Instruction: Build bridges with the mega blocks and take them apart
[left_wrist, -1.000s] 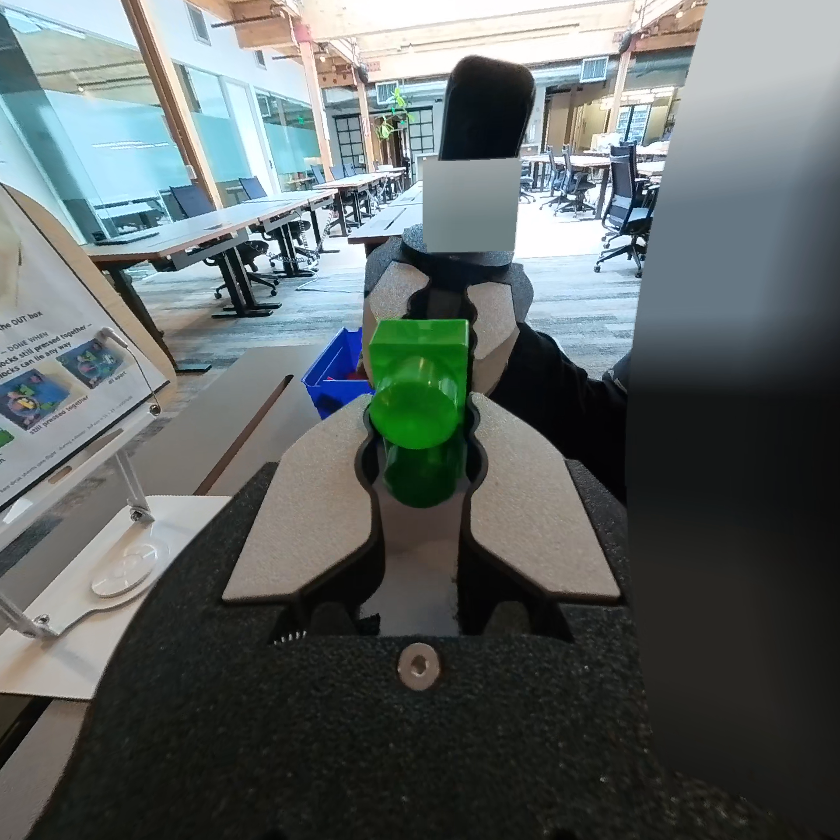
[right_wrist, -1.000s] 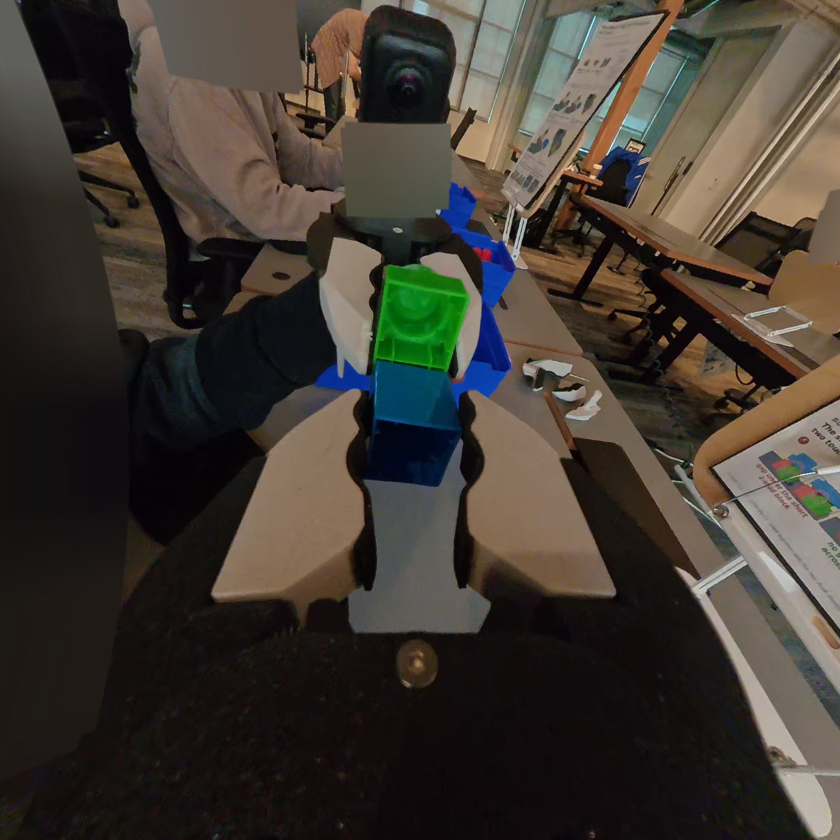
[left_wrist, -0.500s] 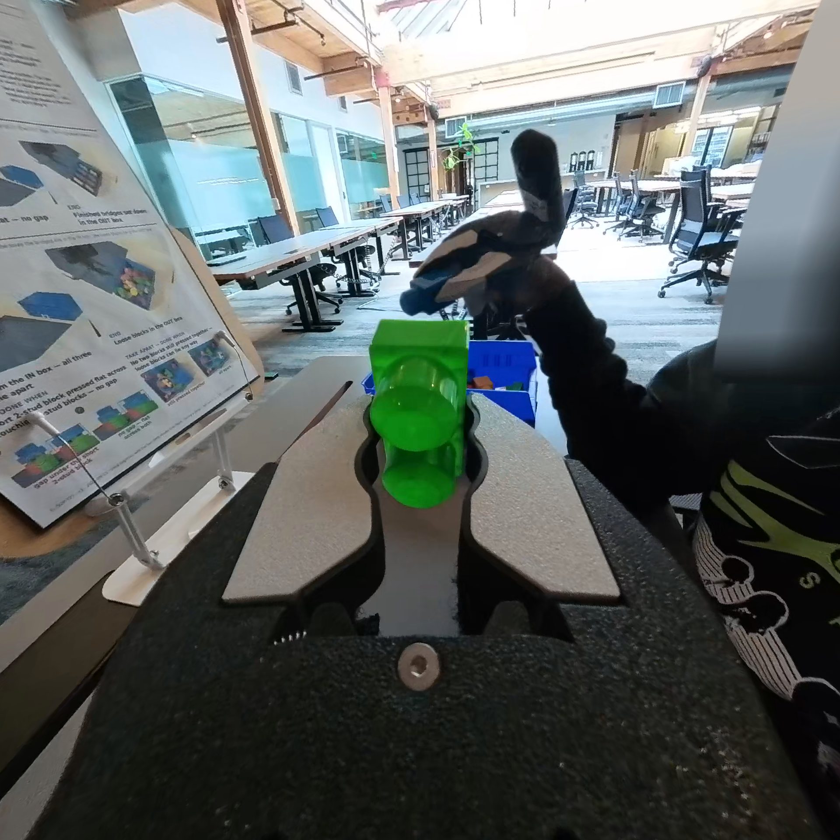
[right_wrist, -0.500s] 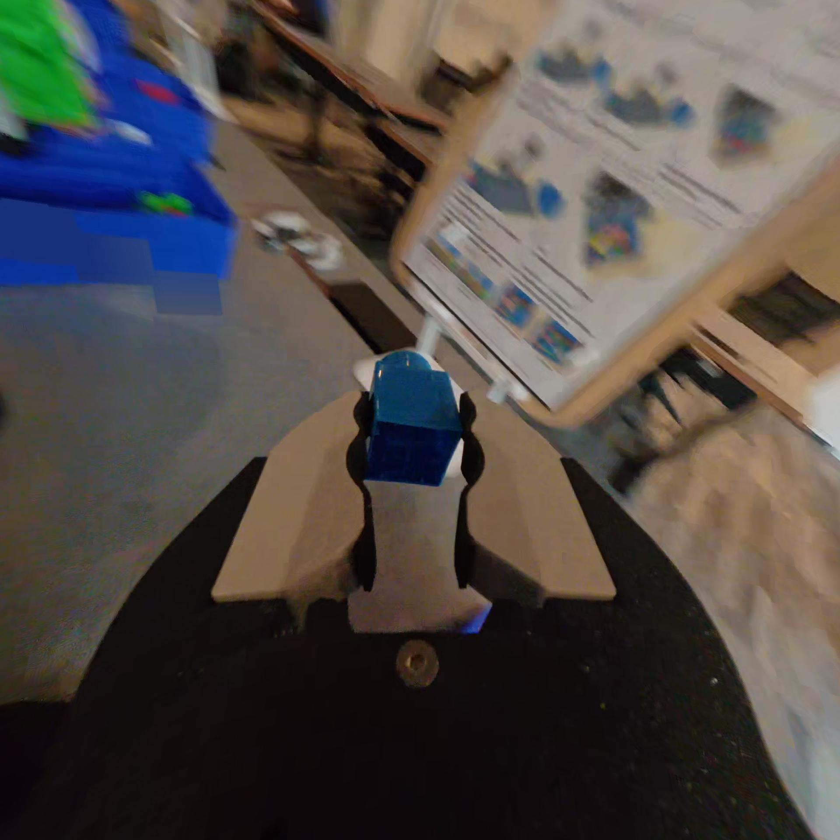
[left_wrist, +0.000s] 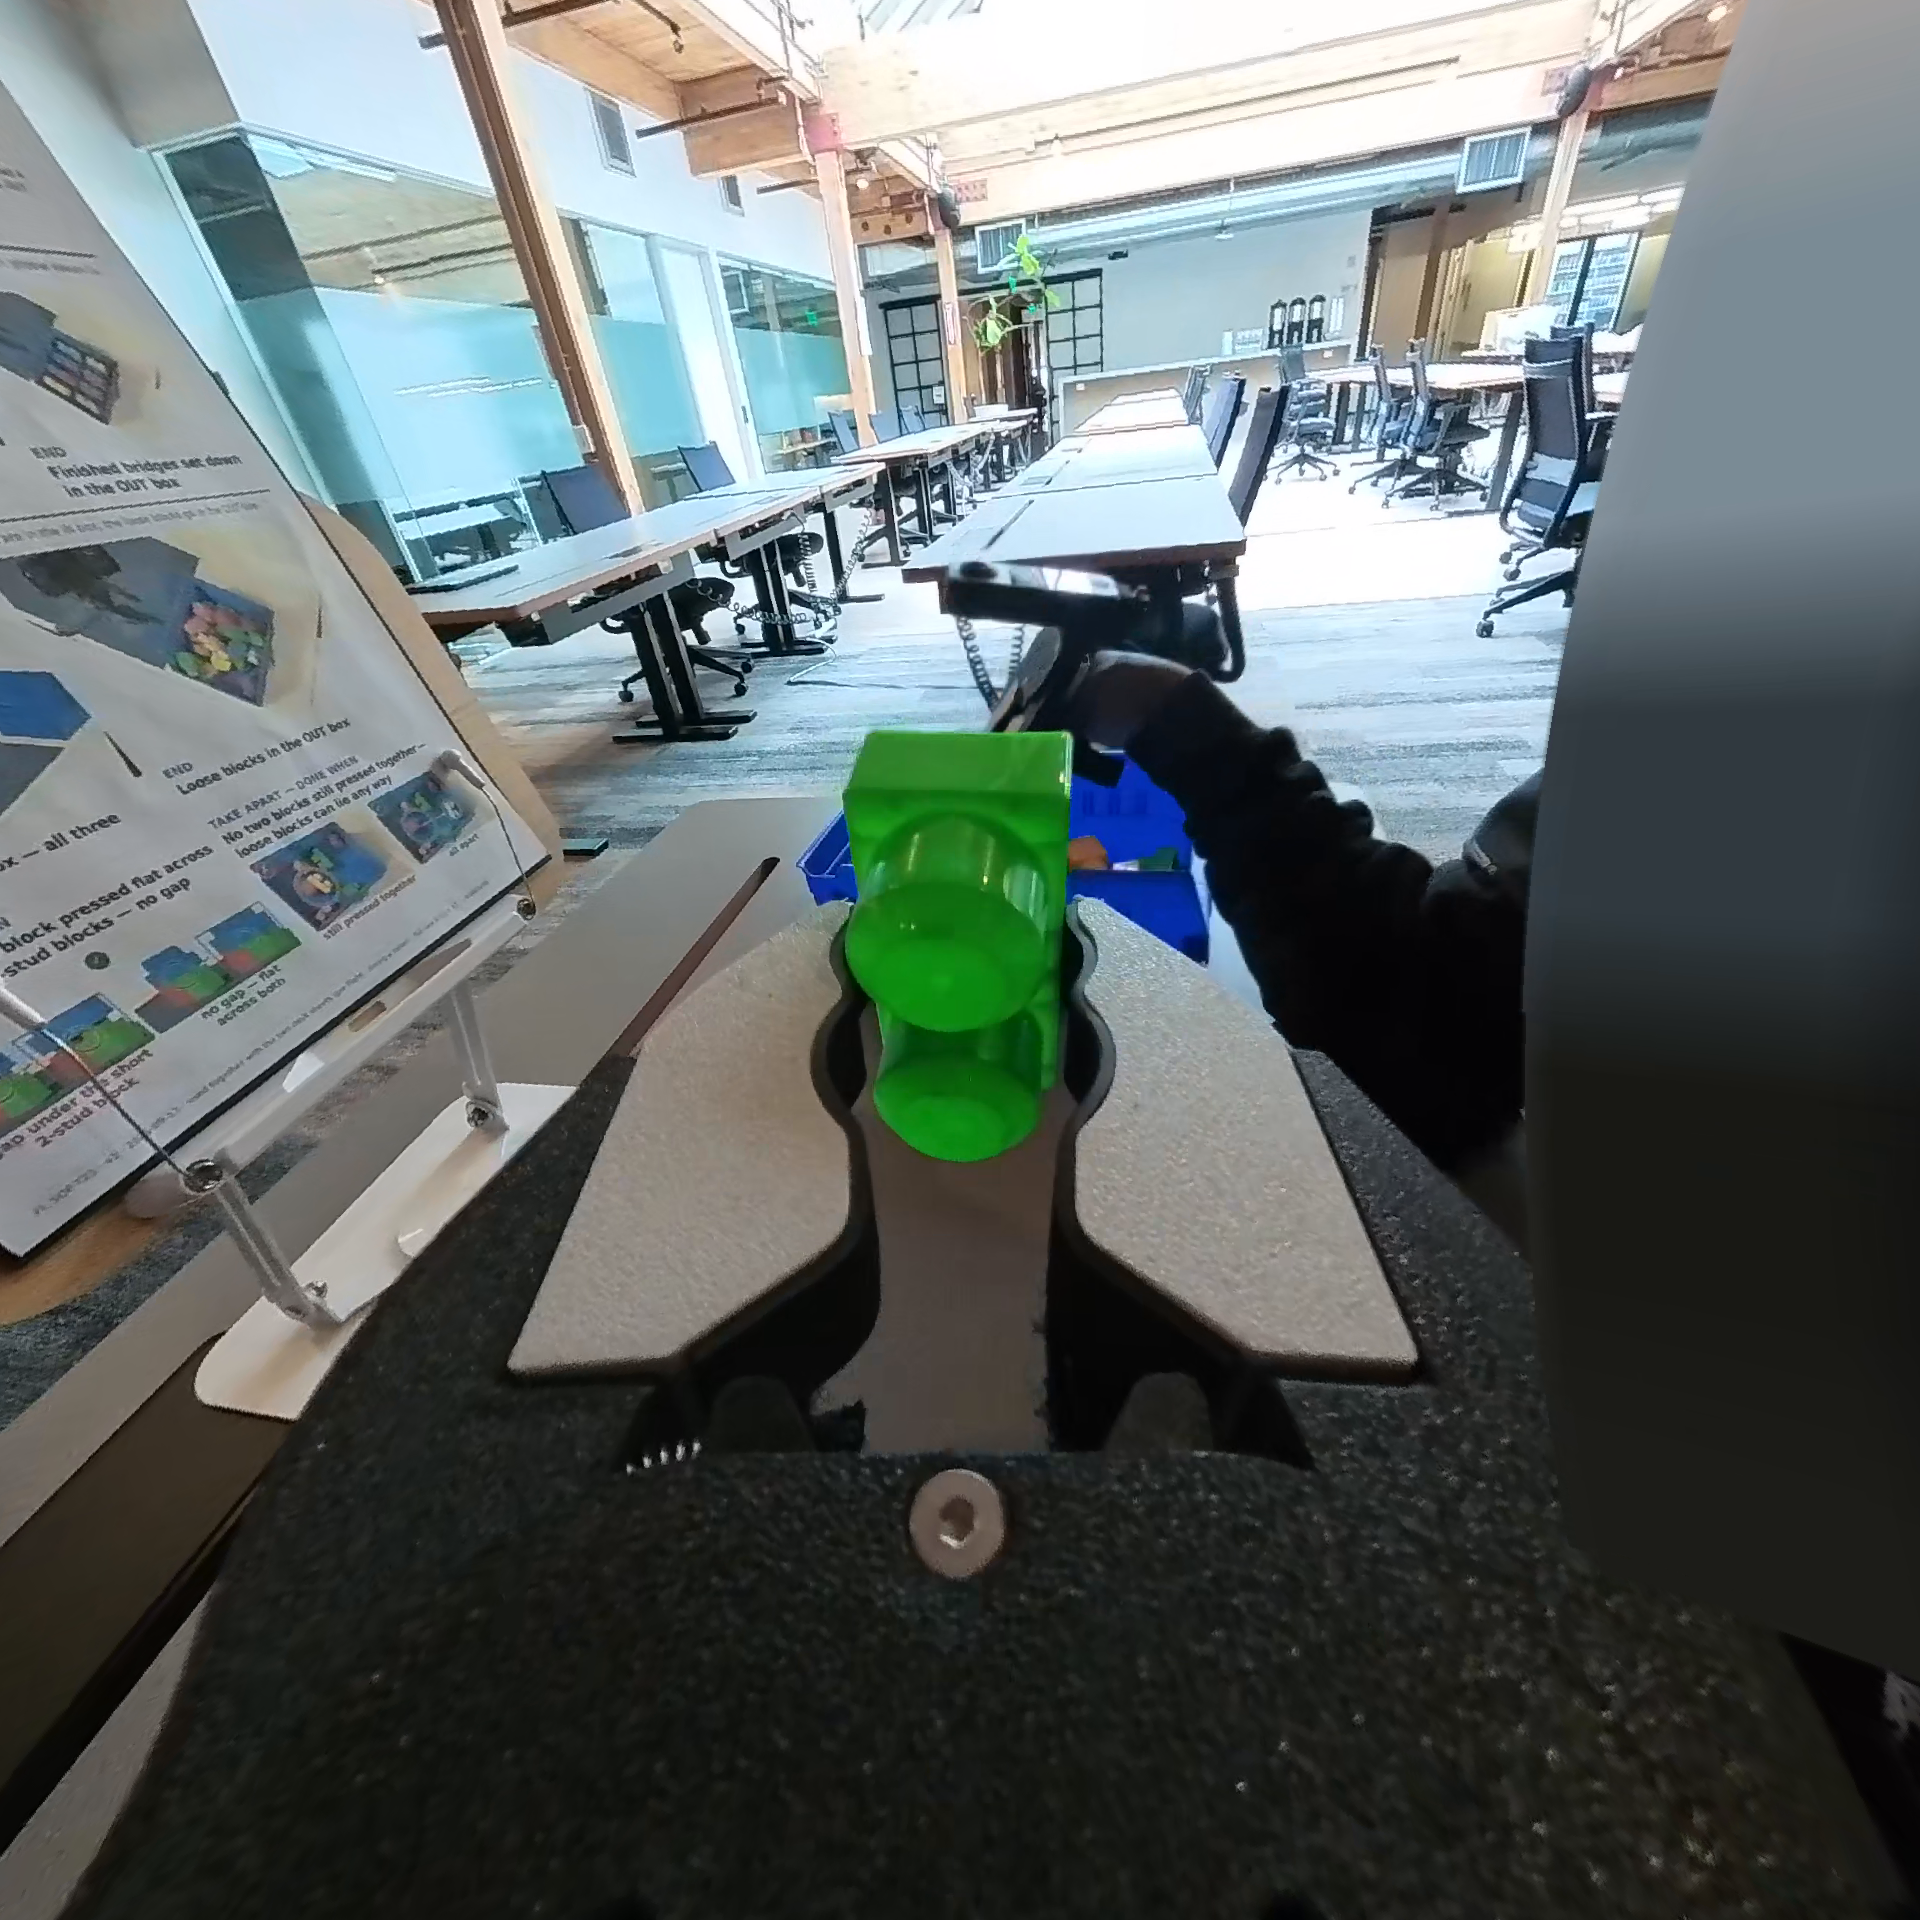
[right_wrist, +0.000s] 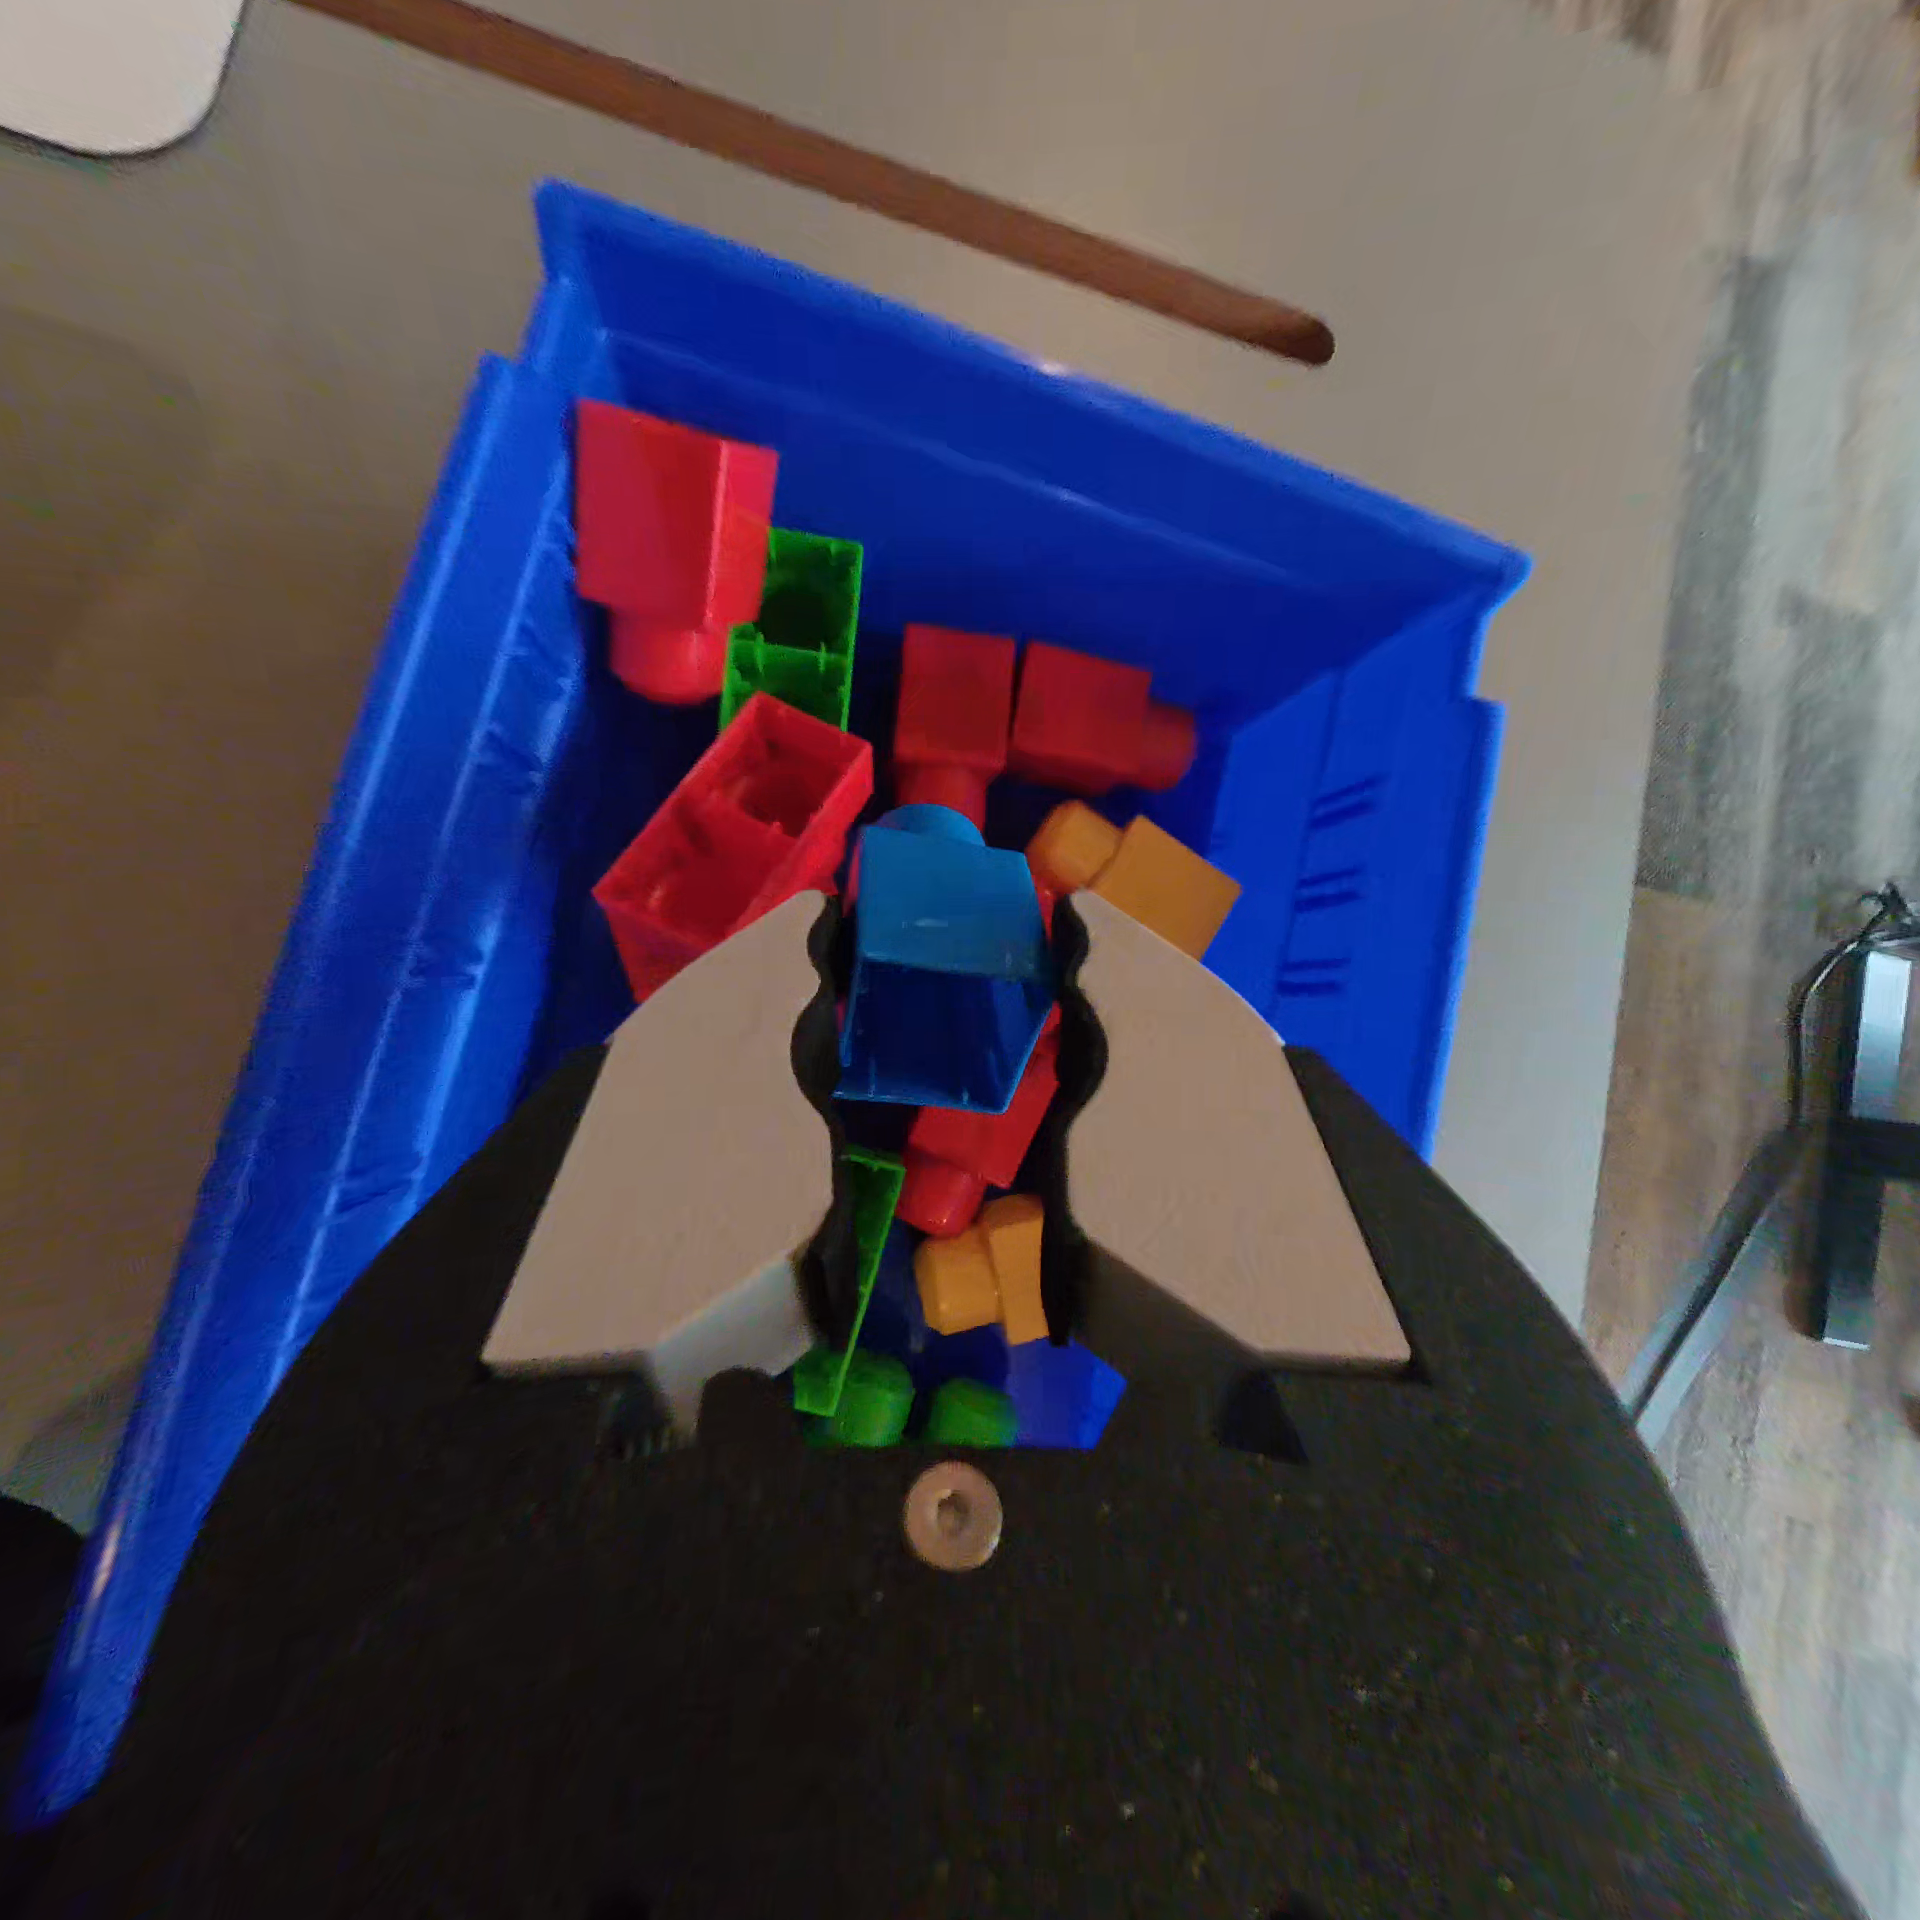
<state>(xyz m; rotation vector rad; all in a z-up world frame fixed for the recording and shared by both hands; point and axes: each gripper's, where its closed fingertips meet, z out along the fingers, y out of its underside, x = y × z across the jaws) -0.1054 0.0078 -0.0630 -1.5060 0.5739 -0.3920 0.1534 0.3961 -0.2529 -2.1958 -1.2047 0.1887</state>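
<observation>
Clearly in the take-apart phase, judging by how things lie. Left gripper (left_wrist: 956, 1023) has its jaws pinching a green block (left_wrist: 958, 935), a two-stud piece, studs facing the camera, held up above the surface (left_wrist: 717, 862) with nothing attached to it. Right gripper (right_wrist: 940, 1013) has its jaws pinching a blue block (right_wrist: 940, 966), single stud pointing away, hanging directly over the blue bin (right_wrist: 436, 831). The two blocks are apart, one per gripper, so this pair looks separated already.

Bin contents in the right wrist view: loose red blocks (right_wrist: 727, 842), a green piece (right_wrist: 805, 634) on its side, orange blocks (right_wrist: 1138, 878), more green and blue near the bottom edge. All appear single and jumbled, none visibly pressed together, though the pile partly hides itself, so can't be sure.

In the left wrist view the same bin (left_wrist: 1132, 883) sits just beyond the green block, with the person's dark sleeve (left_wrist: 1309, 894) reaching over it. An instruction board (left_wrist: 208, 665) on a white stand sits at left on the surface.

Remaining, as a judgement: blue block still needs releasing into the bin, it's not dropped yet; green block then needs carrying over and releasing too. No assembled bridge visible anywhere in either view, so whether more builds are due can't be told.
</observation>
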